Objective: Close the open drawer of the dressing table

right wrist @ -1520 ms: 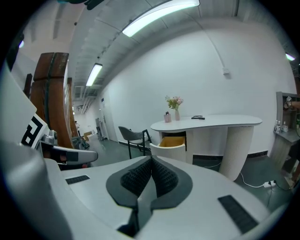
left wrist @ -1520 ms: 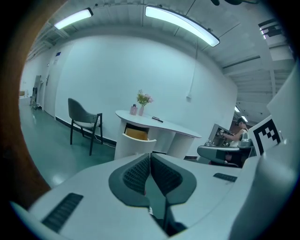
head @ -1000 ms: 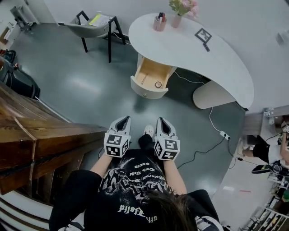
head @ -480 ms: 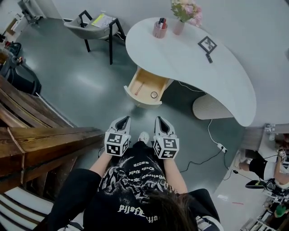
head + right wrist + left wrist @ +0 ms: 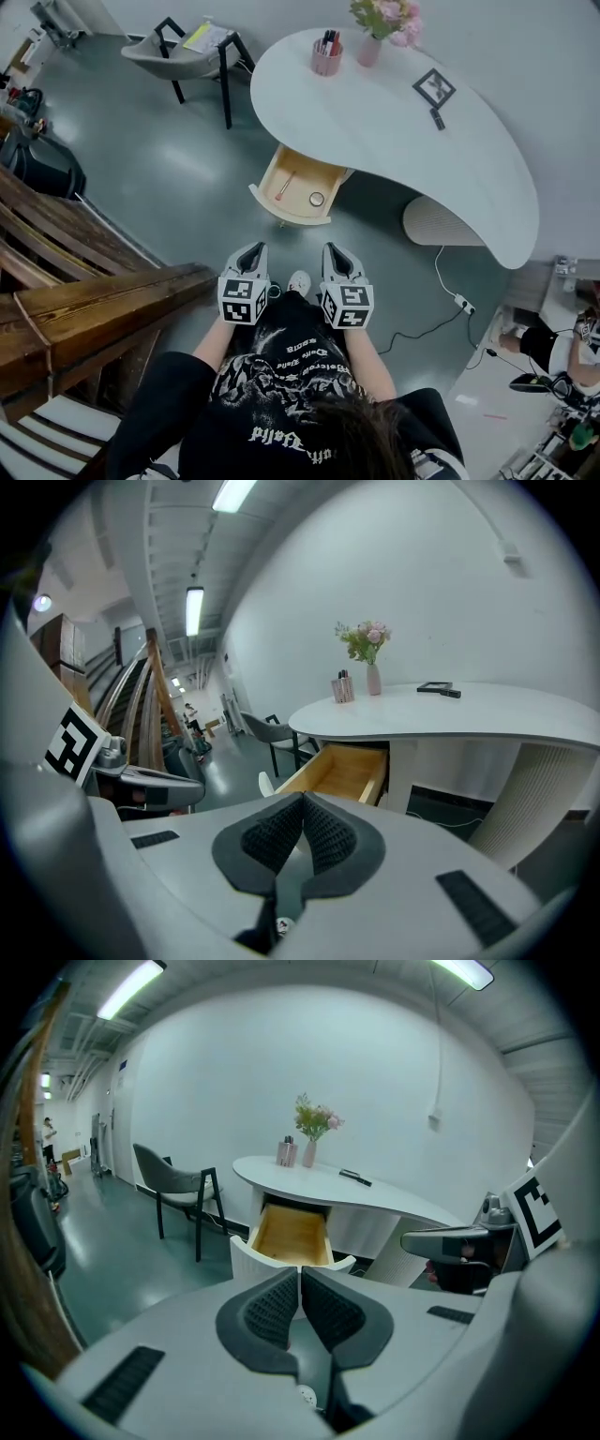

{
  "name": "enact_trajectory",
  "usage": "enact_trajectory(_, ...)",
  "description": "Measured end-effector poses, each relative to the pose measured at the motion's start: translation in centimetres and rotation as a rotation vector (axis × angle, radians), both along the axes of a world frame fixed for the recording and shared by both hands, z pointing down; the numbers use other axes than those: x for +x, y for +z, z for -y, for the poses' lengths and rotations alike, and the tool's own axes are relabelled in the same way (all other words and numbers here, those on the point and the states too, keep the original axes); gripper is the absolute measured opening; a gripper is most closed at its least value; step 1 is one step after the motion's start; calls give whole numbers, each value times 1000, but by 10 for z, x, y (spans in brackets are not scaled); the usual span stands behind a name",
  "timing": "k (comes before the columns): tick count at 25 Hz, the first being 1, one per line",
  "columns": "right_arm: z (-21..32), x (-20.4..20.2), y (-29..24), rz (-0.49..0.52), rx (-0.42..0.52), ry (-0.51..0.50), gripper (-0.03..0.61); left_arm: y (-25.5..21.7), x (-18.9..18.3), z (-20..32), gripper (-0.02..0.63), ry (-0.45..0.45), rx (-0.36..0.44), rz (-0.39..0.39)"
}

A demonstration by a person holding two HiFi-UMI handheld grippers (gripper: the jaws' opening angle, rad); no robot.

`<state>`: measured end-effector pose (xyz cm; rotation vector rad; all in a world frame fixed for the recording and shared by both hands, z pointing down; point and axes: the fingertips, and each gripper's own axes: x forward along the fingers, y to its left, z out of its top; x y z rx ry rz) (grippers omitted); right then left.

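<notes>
While I held them low and side by side in front of my chest, my left hand-held gripper (image 5: 253, 251) and my right hand-held gripper (image 5: 335, 251) each had its jaws pressed together with nothing between them. Both pointed toward the drawer (image 5: 298, 186), which hung pulled out from under the curved white counter (image 5: 394, 122), well apart from either tip across the grey floor (image 5: 187, 178). Its pale wooden inside held a small round object (image 5: 317, 199) and a thin stick (image 5: 284, 186). On the counter stood a vase of flowers (image 5: 369, 47) beside a pink pen cup (image 5: 325, 58), and a grey chair (image 5: 187, 52) stood further left.
</notes>
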<state>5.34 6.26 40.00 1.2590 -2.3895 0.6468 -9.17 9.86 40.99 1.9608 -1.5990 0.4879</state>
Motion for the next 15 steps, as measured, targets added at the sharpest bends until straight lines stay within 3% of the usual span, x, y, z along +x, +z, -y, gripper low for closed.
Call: enact_trajectory(15, 17, -25, 15, 2, -66, 26, 26, 42, -2, 22, 28, 121, -123, 22)
